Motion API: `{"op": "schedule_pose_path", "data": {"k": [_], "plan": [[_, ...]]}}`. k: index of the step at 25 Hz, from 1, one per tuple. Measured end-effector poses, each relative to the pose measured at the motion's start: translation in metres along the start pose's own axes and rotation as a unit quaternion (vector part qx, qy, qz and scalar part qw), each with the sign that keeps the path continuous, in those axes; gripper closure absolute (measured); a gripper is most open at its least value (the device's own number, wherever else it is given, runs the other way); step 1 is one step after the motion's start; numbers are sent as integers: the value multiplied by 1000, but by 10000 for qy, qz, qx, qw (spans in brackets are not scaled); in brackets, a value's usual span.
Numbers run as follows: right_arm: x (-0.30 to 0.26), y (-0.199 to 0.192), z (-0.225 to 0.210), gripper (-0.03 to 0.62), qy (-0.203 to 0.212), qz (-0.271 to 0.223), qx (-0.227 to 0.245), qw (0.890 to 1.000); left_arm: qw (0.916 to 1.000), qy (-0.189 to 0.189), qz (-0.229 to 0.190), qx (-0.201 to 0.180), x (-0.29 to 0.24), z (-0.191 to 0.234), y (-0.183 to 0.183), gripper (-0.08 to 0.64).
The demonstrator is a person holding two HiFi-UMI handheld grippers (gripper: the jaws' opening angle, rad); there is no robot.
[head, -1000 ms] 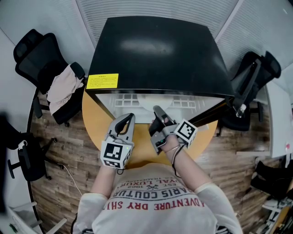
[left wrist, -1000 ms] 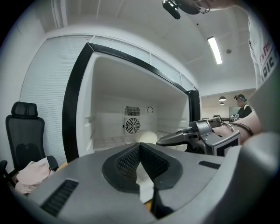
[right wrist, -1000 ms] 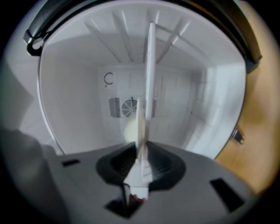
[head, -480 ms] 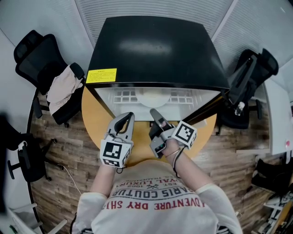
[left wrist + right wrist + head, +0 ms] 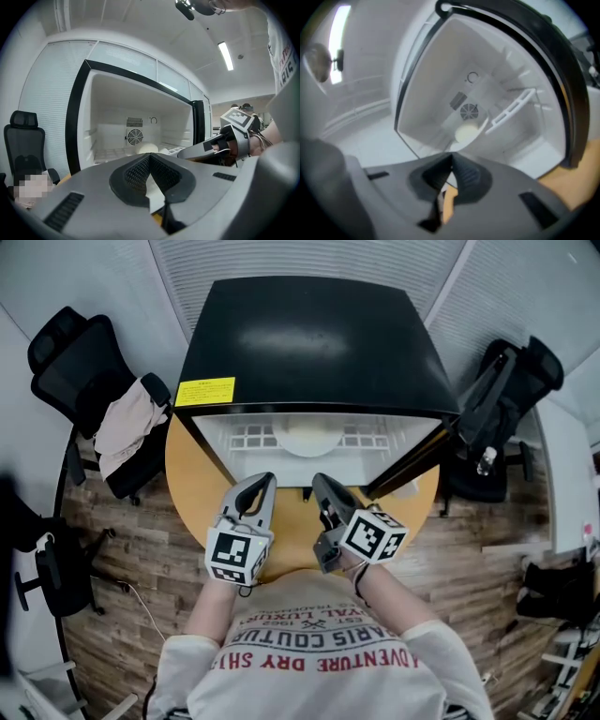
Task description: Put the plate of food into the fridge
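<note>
With the plate (image 5: 309, 439) sitting on the far shelf inside the open fridge (image 5: 309, 343), I hold my left gripper (image 5: 266, 481) and right gripper (image 5: 320, 482) clenched on nothing just in front, so I judge that only swinging the door (image 5: 408, 460) on the right shut remains.

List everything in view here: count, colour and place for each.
fridge: one, black outside, white inside, on the table, door open
plate of food: one, pale, on the fridge's shelf
sticker: one, yellow, on the fridge top
table: one, round, wood-coloured
office chairs: at least three, black, around the table
cloth: one, pale, draped on the left chair
left gripper: grey, jaws together, empty
right gripper: grey, jaws together, empty
</note>
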State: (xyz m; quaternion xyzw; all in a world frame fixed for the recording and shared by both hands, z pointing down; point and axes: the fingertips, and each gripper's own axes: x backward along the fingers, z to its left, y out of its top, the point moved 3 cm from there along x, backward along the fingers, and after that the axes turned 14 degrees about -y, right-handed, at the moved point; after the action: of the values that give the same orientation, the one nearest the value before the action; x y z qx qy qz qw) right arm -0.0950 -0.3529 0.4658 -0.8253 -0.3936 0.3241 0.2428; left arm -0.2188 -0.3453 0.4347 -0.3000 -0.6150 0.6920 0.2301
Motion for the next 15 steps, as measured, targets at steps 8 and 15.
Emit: {"op": "schedule_pose_path", "data": {"k": [8,15], "plan": [[22,15,23,563,-119,-981,3013,9484,10000,-3,-6,16,3,-1,0,534],[34,11,29,565,27,-1036,4033,9092,10000,-64,3,15,5,-4,-2,534]]}}
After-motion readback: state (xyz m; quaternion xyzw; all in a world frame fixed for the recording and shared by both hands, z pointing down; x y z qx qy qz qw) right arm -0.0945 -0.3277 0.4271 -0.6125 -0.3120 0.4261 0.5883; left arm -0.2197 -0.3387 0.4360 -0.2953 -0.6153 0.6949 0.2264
